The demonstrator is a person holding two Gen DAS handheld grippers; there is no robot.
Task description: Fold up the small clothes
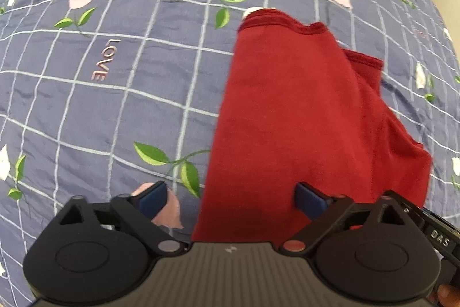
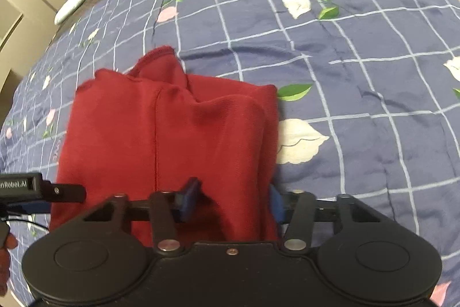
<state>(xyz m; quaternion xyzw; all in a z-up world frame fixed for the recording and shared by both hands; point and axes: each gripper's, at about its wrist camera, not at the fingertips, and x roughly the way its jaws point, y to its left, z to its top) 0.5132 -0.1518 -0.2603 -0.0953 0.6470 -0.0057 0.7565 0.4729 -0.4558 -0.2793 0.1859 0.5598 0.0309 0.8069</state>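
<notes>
One bed (image 2: 359, 71) with a blue grid-and-flower cover fills both views. One red garment (image 2: 172, 134) lies folded on it, centre-left in the right wrist view, centre-right in the left. Two grippers: left gripper (image 1: 230, 200) jaws wide apart, straddling the garment's near edge; right gripper (image 2: 233, 200) jaws apart, cloth between them.
</notes>
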